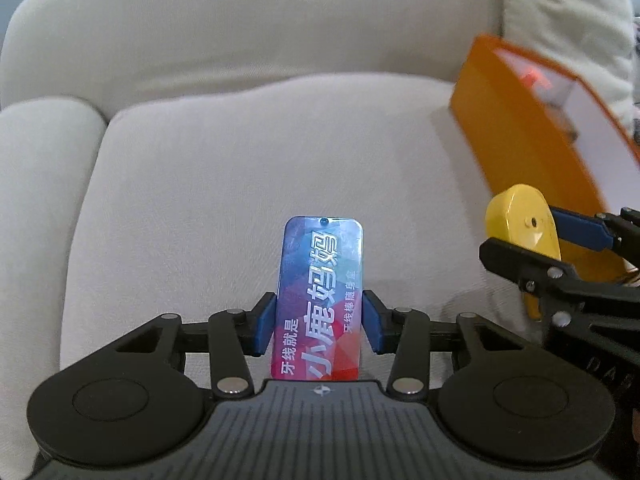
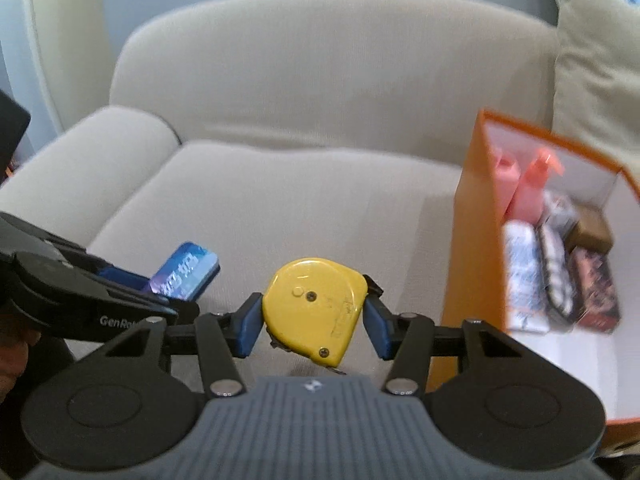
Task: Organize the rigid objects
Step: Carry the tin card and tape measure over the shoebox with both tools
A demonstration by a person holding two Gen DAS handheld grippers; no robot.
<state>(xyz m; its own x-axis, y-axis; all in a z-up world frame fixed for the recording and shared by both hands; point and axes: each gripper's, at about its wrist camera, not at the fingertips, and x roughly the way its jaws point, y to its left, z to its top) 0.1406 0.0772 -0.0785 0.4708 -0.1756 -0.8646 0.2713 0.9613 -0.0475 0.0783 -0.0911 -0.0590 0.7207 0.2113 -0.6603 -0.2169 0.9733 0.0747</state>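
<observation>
Orange box was seen on the sofa, already crowded. Floss case was clamped in the left hand-held gripper, tape measure in the right hand-held gripper, both held above the seat. Risk: the rounded tape measure could be twisted out of its edge grip.

Soft, even indoor light on both my wrist feeds.
I see fisheye bending and dark corners; the orange box and sofa smear with blur, shadows faint.
</observation>
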